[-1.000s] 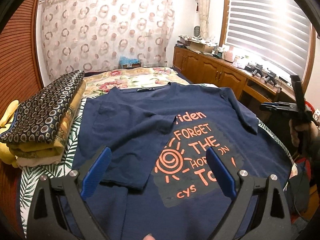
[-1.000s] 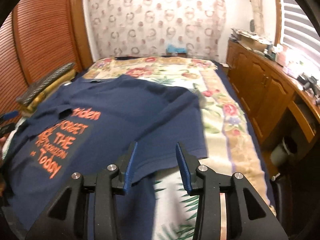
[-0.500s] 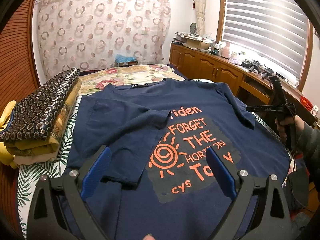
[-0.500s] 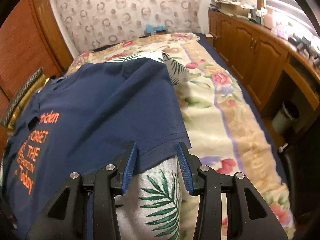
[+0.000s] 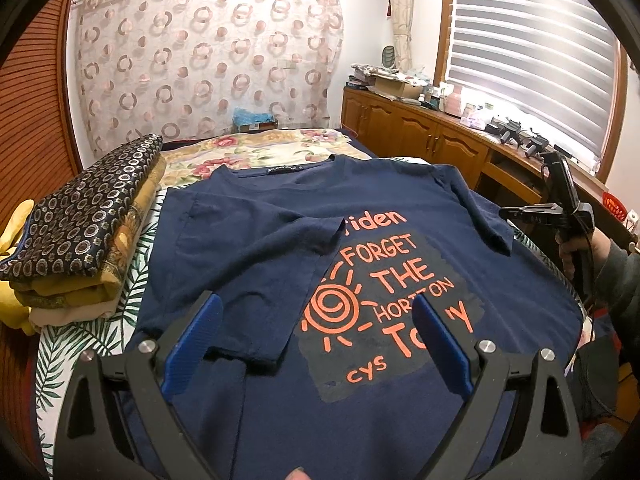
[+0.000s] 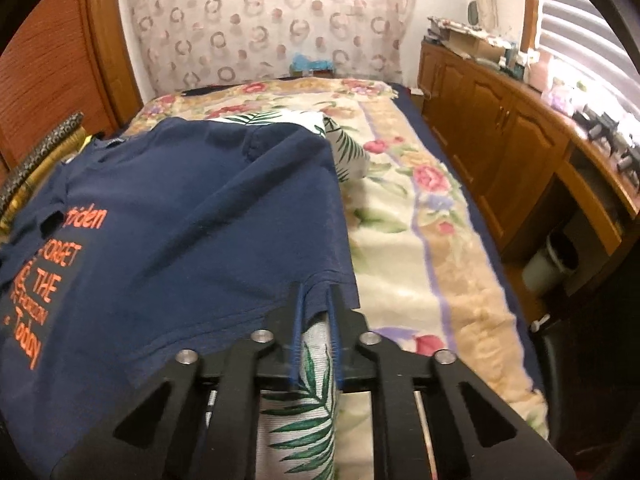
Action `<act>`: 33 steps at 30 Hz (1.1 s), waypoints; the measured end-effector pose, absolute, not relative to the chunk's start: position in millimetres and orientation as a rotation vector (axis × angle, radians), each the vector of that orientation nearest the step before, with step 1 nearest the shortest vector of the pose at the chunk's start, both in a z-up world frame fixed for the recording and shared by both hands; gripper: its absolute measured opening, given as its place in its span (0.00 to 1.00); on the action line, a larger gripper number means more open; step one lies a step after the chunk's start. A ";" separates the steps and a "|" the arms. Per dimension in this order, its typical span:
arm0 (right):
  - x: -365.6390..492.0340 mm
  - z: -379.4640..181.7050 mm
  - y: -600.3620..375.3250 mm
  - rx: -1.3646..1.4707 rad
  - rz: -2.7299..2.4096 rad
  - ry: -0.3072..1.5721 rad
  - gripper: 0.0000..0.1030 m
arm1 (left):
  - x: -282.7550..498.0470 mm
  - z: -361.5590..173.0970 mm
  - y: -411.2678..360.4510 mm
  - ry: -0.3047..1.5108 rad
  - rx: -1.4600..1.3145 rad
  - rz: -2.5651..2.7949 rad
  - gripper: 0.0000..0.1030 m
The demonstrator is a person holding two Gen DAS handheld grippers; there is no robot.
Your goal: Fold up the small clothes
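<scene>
Now | left tongs [image 5: 316, 334]: agape over T-shirt [image 5: 280, 240] | right tongs [image 6: 316, 300]: clamped on T-shirt sleeve hem

Bedroom. Bed [image 5: 256, 148] with floral cover, circle-patterned curtain [image 5: 208, 60] on far wall. Wooden slatted wardrobe door [image 5: 36, 112] left. Wooden cabinets [image 5: 420, 140] along right wall, cluttered top, under window blinds [image 5: 528, 52] glowing with daylight.

left gripper [image 5: 316, 336] spread wide, right gripper [image 6: 316, 304] pinched closed
</scene>
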State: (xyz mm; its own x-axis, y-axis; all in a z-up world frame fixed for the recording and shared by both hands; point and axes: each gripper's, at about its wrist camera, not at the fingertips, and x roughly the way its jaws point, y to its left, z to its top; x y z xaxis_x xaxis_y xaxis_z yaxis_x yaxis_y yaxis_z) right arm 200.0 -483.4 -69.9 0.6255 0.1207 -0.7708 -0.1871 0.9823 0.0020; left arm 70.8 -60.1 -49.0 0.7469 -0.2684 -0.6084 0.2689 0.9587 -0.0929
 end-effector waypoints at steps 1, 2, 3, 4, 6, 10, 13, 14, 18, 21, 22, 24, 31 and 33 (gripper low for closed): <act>200.0 -68.7 -482.1 -0.097 0.174 0.868 0.03 | 71.1 -48.8 -60.0 0.665 0.001 -0.294 0.93; 200.1 -67.9 -481.4 -0.106 0.171 0.861 0.03 | 70.6 -49.1 -60.0 0.665 0.002 -0.292 0.93; 200.1 -65.5 -480.2 -0.113 0.167 0.848 0.02 | 70.3 -49.9 -58.7 0.665 0.002 -0.290 0.93; 200.0 -62.8 -479.1 -0.120 0.162 0.833 0.02 | 70.4 -50.0 -57.6 0.664 0.001 -0.288 0.93; 199.5 -50.0 -474.1 -0.127 0.158 0.780 0.02 | 70.6 -50.2 -55.8 0.665 -0.002 -0.284 0.93; 201.0 -27.2 -458.5 -0.137 0.191 0.725 0.01 | 70.4 -50.8 -50.7 0.665 -0.016 -0.274 0.93; 201.3 -9.2 -434.6 -0.159 0.245 0.692 0.01 | 68.4 -50.2 -45.9 0.662 -0.018 -0.263 0.93; 200.7 -2.3 -422.4 -0.169 0.272 0.677 0.01 | 68.2 -49.8 -44.4 0.661 -0.020 -0.261 0.93; 198.7 14.4 -377.5 -0.186 0.376 0.649 0.01 | 67.5 -48.1 -37.0 0.657 -0.030 -0.248 0.93; 194.6 20.9 -342.9 -0.171 0.461 0.641 0.01 | 67.7 -47.8 -31.4 0.657 -0.039 -0.240 0.93; 194.8 22.6 -333.7 -0.167 0.485 0.638 0.01 | 67.8 -47.8 -29.5 0.657 -0.041 -0.237 0.93; 195.8 25.4 -318.6 -0.161 0.505 0.628 0.08 | 67.6 -47.4 -26.3 0.658 -0.043 -0.234 0.93; 211.6 15.1 -333.6 -0.173 0.420 0.653 0.33 | 70.5 -47.2 -19.8 0.653 -0.040 -0.223 0.93; 216.6 7.8 -342.1 -0.180 0.399 0.673 0.33 | 76.4 -46.4 -15.2 0.653 -0.030 -0.212 0.93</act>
State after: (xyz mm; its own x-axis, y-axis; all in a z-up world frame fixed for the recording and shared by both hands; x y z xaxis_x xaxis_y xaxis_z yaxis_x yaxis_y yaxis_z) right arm 216.6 -342.1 7.8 0.7102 0.3001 -0.6369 -0.4147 0.9093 -0.0339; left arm 76.4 -15.2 -46.4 0.7733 -0.2055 -0.5999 0.1866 0.9779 -0.0944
